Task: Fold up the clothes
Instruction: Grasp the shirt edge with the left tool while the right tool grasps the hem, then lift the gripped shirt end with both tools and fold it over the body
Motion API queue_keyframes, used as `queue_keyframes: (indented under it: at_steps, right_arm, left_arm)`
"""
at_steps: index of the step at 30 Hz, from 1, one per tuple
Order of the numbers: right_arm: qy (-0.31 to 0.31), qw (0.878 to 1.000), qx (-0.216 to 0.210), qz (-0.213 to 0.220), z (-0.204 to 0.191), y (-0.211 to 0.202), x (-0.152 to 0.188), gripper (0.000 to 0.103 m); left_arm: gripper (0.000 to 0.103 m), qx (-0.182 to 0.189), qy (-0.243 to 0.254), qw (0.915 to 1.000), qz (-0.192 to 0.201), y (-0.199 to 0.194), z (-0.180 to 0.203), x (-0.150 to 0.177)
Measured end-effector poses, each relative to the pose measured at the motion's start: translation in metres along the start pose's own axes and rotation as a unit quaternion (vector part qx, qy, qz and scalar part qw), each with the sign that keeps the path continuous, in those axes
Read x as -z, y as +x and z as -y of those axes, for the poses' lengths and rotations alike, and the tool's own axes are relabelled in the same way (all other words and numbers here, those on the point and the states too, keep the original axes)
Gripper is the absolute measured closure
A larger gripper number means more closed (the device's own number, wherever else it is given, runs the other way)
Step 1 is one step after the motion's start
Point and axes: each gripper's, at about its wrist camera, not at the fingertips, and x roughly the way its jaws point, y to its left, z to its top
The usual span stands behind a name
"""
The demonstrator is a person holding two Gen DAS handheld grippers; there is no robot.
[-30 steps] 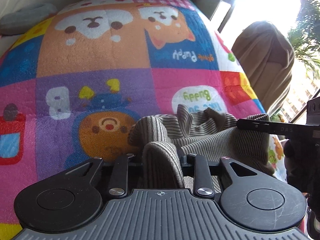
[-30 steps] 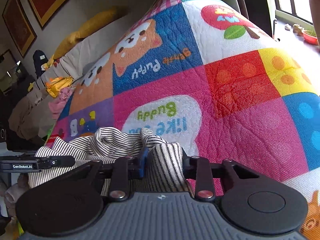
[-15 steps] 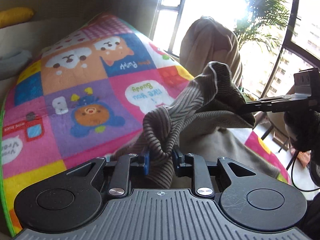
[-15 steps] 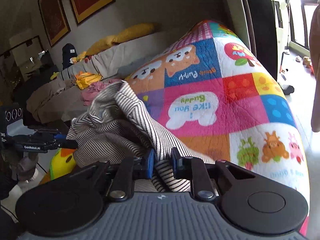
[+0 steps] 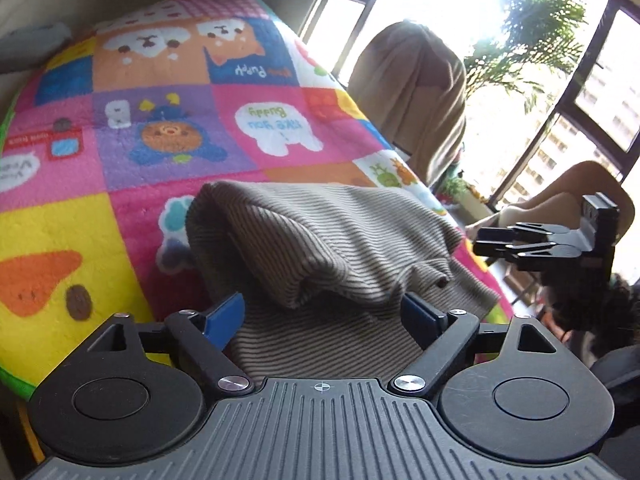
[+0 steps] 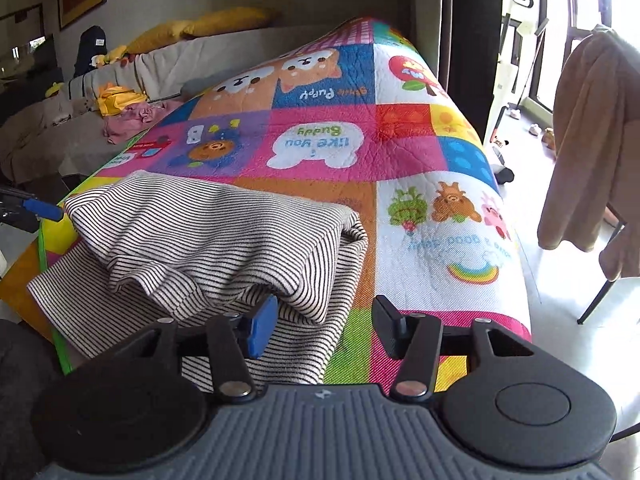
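**op_left:** Over on the left wrist view, my left hand-held gripper (image 5: 322,314) has its jaws spread wide with nothing between them. The striped garment (image 5: 320,240) lies straight ahead on the play mat (image 5: 160,120), with a folded-over flap bulging just beyond the blue pads and the lower layer running flat under the fingers. Its long axis looks to run left to right across my view, toward the right hand-held gripper (image 5: 486,242), which sits off the far end, apart from the cloth. I'd say the left one is nearer the fold. Past the mat is a brown throw (image 5: 412,92) draped over a chair by the window, well out of the way.

**op_right:** Right wrist view agrees. Jaws on the right hand-held gripper (image 6: 322,328) are wide apart too, holding nothing. The striped garment (image 6: 208,240) lies ahead and to the left; the blue pad sits just at the flap's hem, while the other finger hangs over bare play mat (image 6: 440,152). The left unit's blue tip peeks in at the far left edge.

**op_left:** Anything blocking?

**op_right:** Nope. The sofa (image 6: 120,68) with its yellow cushions (image 6: 224,20) and a pile of clothes (image 6: 124,108) is well apart, beyond the mat. My guess is one fold is down, and the next grab comes at the short ends.
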Motion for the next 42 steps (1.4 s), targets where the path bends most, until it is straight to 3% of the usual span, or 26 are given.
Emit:
queue_keyframes:
  at_steps: [5,10,14,18,24,27,30,33,34,36,38,39,41,42]
  right_arm:
    - [-0.06,0.997,0.035,0.021,-0.017,0.003,-0.003,0.032]
    - [-0.082,0.995,0.011,0.052,-0.036,0.004,-0.016,0.025]
    - [-0.136,0.986,0.015,0.09,-0.059,0.001,-0.033,0.021]
    - [-0.196,0.976,-0.021,0.093,-0.093,0.009,-0.045,0.02]
    - [-0.291,0.95,-0.066,0.091,-0.161,0.033,-0.048,0.017]
    - [-0.35,0.932,-0.047,0.086,-0.191,0.055,-0.046,0.016]
    - [-0.398,0.914,-0.031,0.077,-0.213,0.079,-0.044,0.016]
    - [-0.428,0.9,-0.024,0.079,-0.226,0.097,-0.044,0.016]
    - [-0.425,0.901,-0.023,0.081,-0.227,0.1,-0.047,0.016]
    - [-0.361,0.929,-0.032,0.071,-0.218,0.104,-0.067,0.03]
    - [-0.197,0.976,-0.06,0.068,-0.183,0.101,-0.1,0.03]
    - [-0.11,0.988,-0.081,0.07,-0.162,0.099,-0.111,0.03]
    - [0.025,0.986,-0.149,0.065,-0.127,0.096,-0.118,0.03]
    - [0.04,0.981,-0.182,0.046,-0.123,0.097,-0.117,0.029]
  left_arm:
    - [0.011,-0.025,0.037,0.9977,-0.051,0.039,0.013,0.001]
    - [0.01,0.0,0.028,0.9967,-0.076,0.079,0.011,-0.016]
    - [0.01,-0.065,0.073,0.9919,-0.081,0.084,0.02,-0.019]
    - [0.009,-0.141,0.126,0.9807,-0.049,0.062,0.029,-0.021]
    - [0.008,-0.182,0.14,0.9732,-0.012,0.025,0.024,-0.026]
    - [0.007,-0.198,0.119,0.9729,0.013,0.004,0.011,-0.028]
    - [0.007,-0.231,0.091,0.9675,0.045,-0.013,-0.004,-0.029]
    - [0.007,-0.237,0.056,0.9675,0.069,-0.026,-0.022,-0.029]
    - [0.007,-0.238,0.046,0.9673,0.074,-0.03,-0.026,-0.029]
    - [0.007,-0.238,0.034,0.9676,0.079,-0.033,-0.033,-0.025]
    - [0.007,-0.235,0.026,0.9684,0.079,-0.033,-0.038,-0.021]
    - [0.007,-0.23,0.023,0.9698,0.077,-0.033,-0.04,-0.018]
    - [0.006,-0.22,0.018,0.9726,0.074,-0.031,-0.043,-0.014]
    - [0.006,-0.215,0.014,0.9739,0.071,-0.029,-0.044,-0.013]
